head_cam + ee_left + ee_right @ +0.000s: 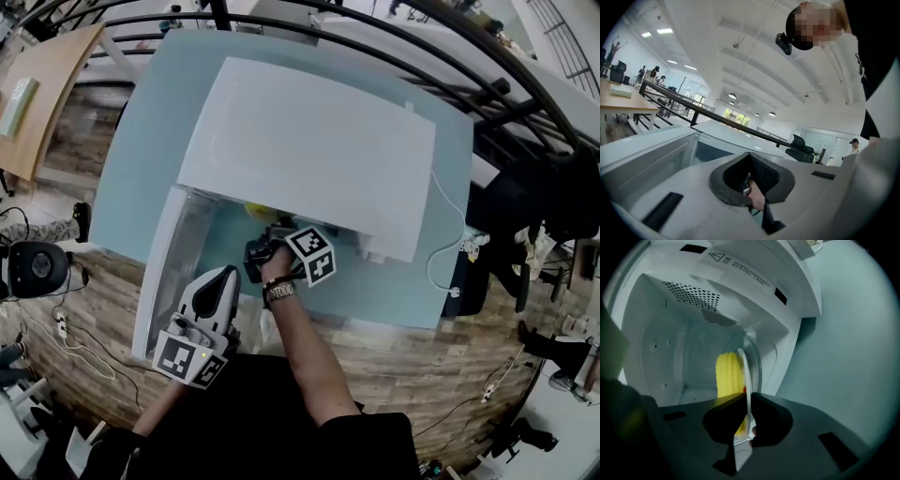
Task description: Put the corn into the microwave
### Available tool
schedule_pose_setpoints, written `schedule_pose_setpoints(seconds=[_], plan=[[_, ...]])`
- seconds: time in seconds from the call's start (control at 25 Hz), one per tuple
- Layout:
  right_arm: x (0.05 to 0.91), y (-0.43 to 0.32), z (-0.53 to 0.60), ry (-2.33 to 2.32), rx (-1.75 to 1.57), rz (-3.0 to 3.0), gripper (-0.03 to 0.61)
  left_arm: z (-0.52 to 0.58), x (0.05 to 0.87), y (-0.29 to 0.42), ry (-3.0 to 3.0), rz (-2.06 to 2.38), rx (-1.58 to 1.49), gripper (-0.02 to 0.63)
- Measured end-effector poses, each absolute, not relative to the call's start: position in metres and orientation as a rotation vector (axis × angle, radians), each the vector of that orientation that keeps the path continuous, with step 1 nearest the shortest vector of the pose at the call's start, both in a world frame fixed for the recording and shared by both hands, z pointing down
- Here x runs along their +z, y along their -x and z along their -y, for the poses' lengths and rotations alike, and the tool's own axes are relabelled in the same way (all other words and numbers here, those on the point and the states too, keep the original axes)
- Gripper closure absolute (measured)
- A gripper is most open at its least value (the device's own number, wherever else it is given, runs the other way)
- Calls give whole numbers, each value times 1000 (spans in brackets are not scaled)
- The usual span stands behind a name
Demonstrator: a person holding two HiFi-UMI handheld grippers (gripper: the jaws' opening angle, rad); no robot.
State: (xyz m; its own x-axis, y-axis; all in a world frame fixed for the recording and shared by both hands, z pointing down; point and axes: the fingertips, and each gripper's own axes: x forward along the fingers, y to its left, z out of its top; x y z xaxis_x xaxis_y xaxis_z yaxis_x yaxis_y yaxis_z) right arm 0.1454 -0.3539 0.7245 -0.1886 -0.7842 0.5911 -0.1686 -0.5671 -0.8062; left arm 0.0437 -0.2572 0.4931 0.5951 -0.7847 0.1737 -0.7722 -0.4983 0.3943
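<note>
Finds right claw (747,397) clamped on the rim of a thin white plate (750,371), edge-on at the mouth of the open white microwave oven (309,150) on the teal tabletop (412,291). Places the yellow corn cob (727,373) against that plate, inside the cavity. Notes left claw (751,159) closed, empty, beside the opened door (169,272).

Microwave (309,150) cavity open; door (171,267) swung L.

White microwave (309,150) stands on pale blue table (131,178)
</note>
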Motion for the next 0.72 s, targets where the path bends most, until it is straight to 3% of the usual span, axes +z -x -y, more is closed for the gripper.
schedule_pose_setpoints(seconds=[0.72], plan=[[737,-139,351,1539,-1869,-999,549,255,498,-44,-2384,1231,-42,611]])
